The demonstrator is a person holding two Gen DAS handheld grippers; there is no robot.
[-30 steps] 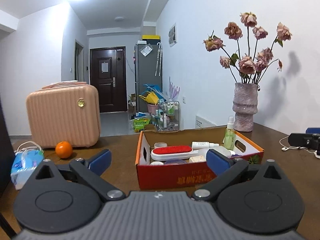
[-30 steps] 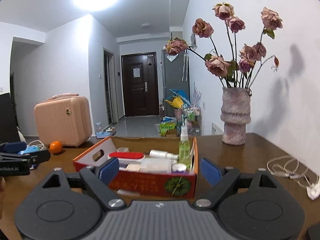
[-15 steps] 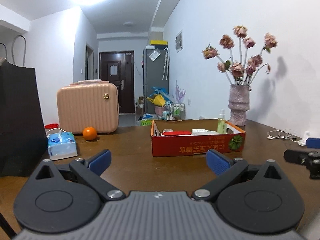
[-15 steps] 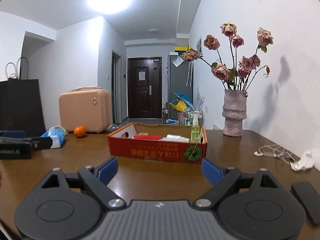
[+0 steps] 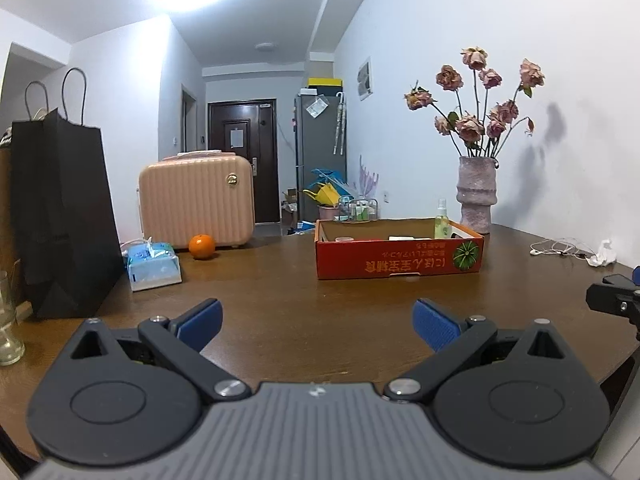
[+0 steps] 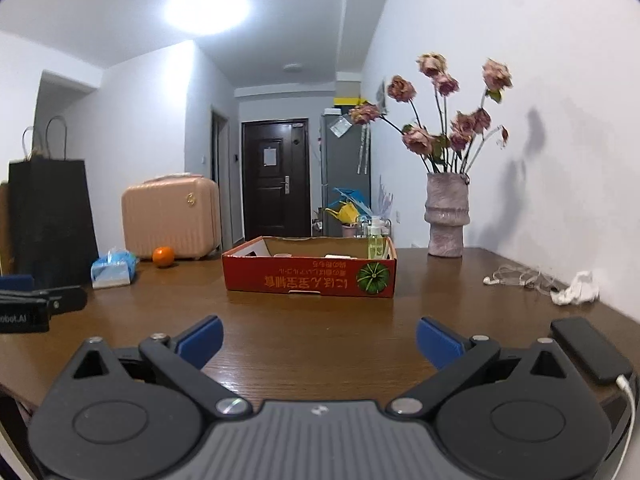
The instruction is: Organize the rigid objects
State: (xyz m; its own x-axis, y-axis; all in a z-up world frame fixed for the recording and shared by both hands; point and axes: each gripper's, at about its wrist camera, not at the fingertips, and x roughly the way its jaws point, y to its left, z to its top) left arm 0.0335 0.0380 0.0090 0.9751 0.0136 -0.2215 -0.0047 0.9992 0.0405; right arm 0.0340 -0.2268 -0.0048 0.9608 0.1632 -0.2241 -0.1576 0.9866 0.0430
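A red cardboard box (image 5: 399, 258) stands on the brown table (image 5: 300, 288), holding a green spray bottle (image 5: 441, 224) and several small items mostly hidden by its wall. It also shows in the right wrist view (image 6: 310, 276) with the bottle (image 6: 376, 240). My left gripper (image 5: 318, 322) is open and empty, well back from the box. My right gripper (image 6: 320, 338) is open and empty, also well back. Each gripper shows at the edge of the other's view: the right one (image 5: 616, 300), the left one (image 6: 36, 308).
An orange (image 5: 202, 246), a tissue pack (image 5: 154, 266), a pink case (image 5: 196, 200) and a black paper bag (image 5: 60, 216) stand at the left. A vase of dried roses (image 5: 477, 196), earphone cable (image 5: 560, 247), crumpled tissue (image 6: 576, 289) and a black phone (image 6: 590, 350) are at the right.
Both grippers have pulled back from the box toward the table's near edge. The box now looks smaller and farther. Both stay open and empty.
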